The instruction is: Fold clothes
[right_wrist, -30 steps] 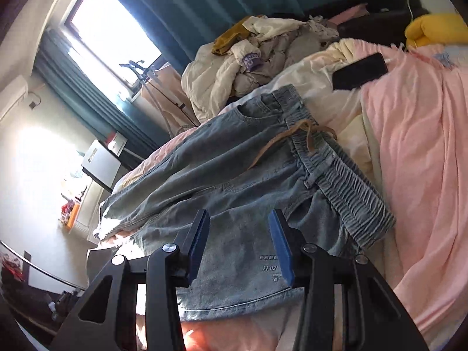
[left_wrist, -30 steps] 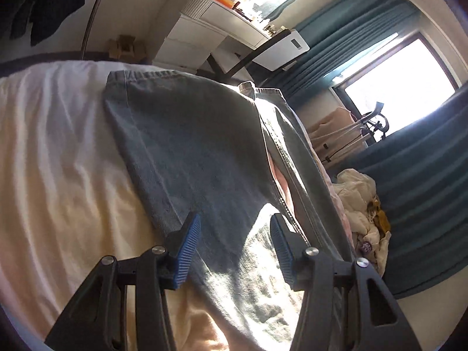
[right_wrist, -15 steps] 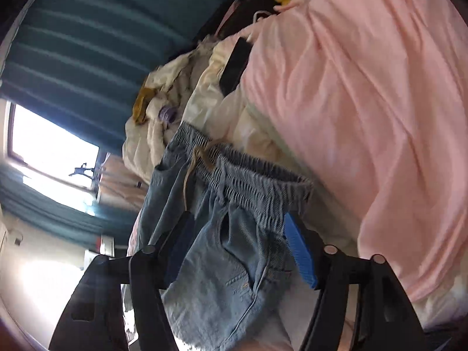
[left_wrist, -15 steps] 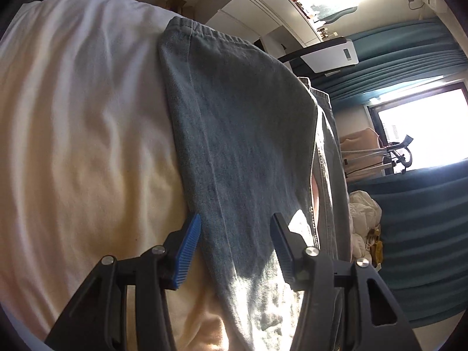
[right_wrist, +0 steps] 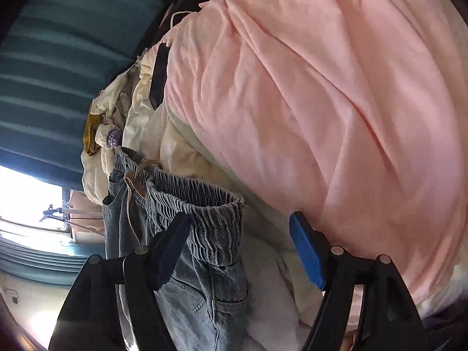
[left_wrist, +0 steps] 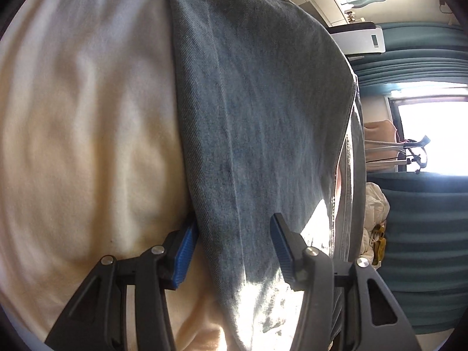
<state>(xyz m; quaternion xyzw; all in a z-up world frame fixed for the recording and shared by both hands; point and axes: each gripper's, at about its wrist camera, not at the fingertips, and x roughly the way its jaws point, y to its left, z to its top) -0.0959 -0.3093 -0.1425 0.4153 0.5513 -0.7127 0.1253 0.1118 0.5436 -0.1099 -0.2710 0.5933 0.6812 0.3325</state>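
Lying stretched out on the bed [left_wrist: 76,134], the denim jeans [left_wrist: 257,122] are running lengthwise straight ahead of the left hand-held gripper [left_wrist: 234,251], whose jaws are gaping wide over the leg's near edge, gripping nothing. The right hand-held gripper [right_wrist: 239,251] is also spread wide, straddling the corner of the elastic waistband [right_wrist: 204,204], so it's the nearer one to that end. The denim is looking faded blue-grey and fairly flat, with a tan drawstring [right_wrist: 137,180] dangling. A pink blanket [right_wrist: 321,102] is bunching off to the right.

Left gripper [left_wrist: 234,248] fingers spread wide, right gripper [right_wrist: 238,245] fingers likewise spread, both low, pointing forward
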